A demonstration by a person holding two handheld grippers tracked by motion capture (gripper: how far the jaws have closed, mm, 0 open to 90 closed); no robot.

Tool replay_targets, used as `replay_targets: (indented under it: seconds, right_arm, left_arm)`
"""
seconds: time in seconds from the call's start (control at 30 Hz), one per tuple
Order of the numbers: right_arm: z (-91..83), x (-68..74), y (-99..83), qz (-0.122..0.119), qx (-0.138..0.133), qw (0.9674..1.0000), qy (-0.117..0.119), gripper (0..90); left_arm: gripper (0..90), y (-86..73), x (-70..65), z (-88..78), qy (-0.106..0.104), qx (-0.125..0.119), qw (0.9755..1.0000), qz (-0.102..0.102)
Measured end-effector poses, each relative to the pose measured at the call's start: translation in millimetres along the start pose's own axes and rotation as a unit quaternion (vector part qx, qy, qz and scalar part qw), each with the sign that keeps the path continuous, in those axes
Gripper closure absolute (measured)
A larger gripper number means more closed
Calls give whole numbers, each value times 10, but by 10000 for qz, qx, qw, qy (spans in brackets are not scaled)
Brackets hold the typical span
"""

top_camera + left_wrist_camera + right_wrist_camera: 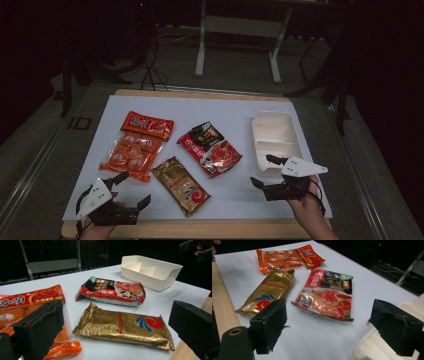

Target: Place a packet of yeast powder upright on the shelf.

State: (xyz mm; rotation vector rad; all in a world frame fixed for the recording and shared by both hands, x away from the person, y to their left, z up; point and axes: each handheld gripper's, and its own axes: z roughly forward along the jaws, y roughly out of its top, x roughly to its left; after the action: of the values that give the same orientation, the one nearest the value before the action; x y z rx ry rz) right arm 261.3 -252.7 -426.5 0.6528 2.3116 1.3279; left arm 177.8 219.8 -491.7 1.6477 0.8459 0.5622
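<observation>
Packets, orange (pixel 134 145), gold (pixel 180 185) and red (pixel 210 148), lie flat mid-tabletop (pixel 220 107), white tray (pixel 276 139) right. Left tool (pixel 125 189) and right tool (pixel 262 171) gape wide, empty. Glossy film may slide or crumple when pinched.

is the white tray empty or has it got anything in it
Empty. The white tray shows bare compartments and dividers from above, and all three snack packets lie outside it on the table.
</observation>
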Motion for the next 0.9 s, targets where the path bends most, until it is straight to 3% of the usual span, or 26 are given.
replay_targets:
  seconds: [0.2, 0.23, 0.5, 0.6, 0.9]
  right_arm:
    - [125, 7, 117, 172, -141, 9993, 304, 123]
    - [172, 8, 160, 229, -204, 9984, 469, 117]
    - [407, 76, 370, -3, -336, 9973, 648, 105]
    - [554, 96, 428, 54, -314, 9952, 931, 105]
    - [881, 179, 494, 39, -136, 9929, 1183, 110]
  left_arm:
    - [5, 1, -5, 1, -6, 6, 10000, 21]
    - [5, 1, -4, 2, -11, 8, 10000, 26]
    - [5, -2, -3, 1, -18, 6, 10000, 27]
    - [5, -2, -6, 5, -31, 7, 10000, 27]
    - [5, -4, -1, 6, -52, 0, 10000, 18]
